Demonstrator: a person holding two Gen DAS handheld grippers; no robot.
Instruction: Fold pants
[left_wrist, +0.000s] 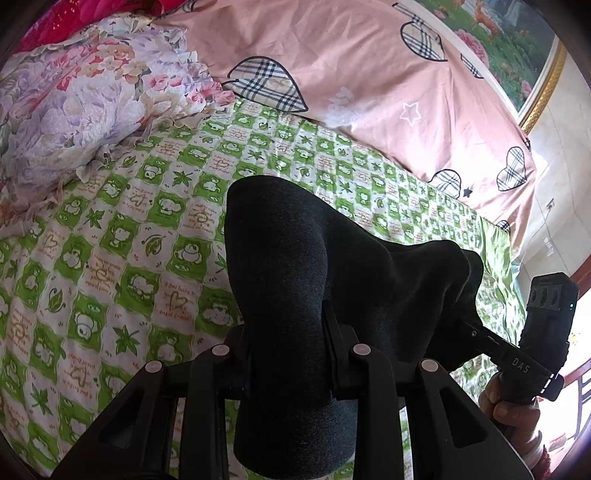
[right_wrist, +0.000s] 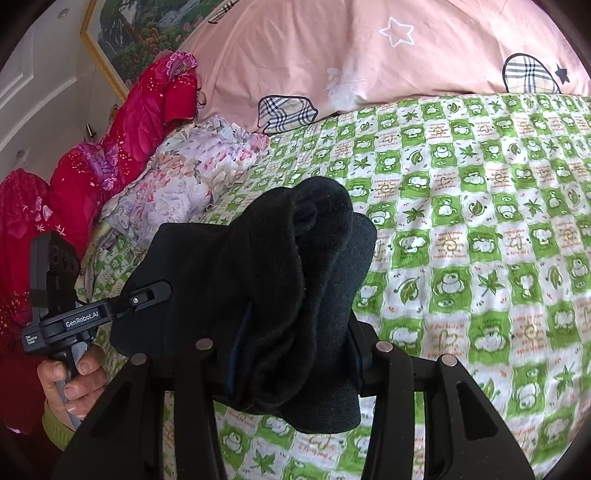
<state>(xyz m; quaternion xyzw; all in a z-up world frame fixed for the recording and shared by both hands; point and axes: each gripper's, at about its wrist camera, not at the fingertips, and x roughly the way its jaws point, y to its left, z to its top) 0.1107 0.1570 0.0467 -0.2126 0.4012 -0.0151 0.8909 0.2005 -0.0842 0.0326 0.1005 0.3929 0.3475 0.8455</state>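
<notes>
I have the pants (left_wrist: 295, 266) pinched in both grippers and lifted above the bed (left_wrist: 110, 229), a dark bundle strung between them. My left gripper (left_wrist: 288, 332) is clamped on a thick roll of fabric that fills the gap between its fingers and spills down below them. My right gripper (right_wrist: 295, 354) is closed on several bunched layers, with a fleecy inner face turned out ahead of its fingers.

My worry is the right-hand grip: I judge it holds a wad, not a clean edge, so a layer could slide free when I lower, and the fold would land crooked. The cloth hides the fingertips of both grippers, so I cannot check how deep either bite goes. The flowered pillow (right_wrist: 177, 184) lies ahead and left of the right gripper; swinging that way could snag the hanging fabric on its frill.
</notes>
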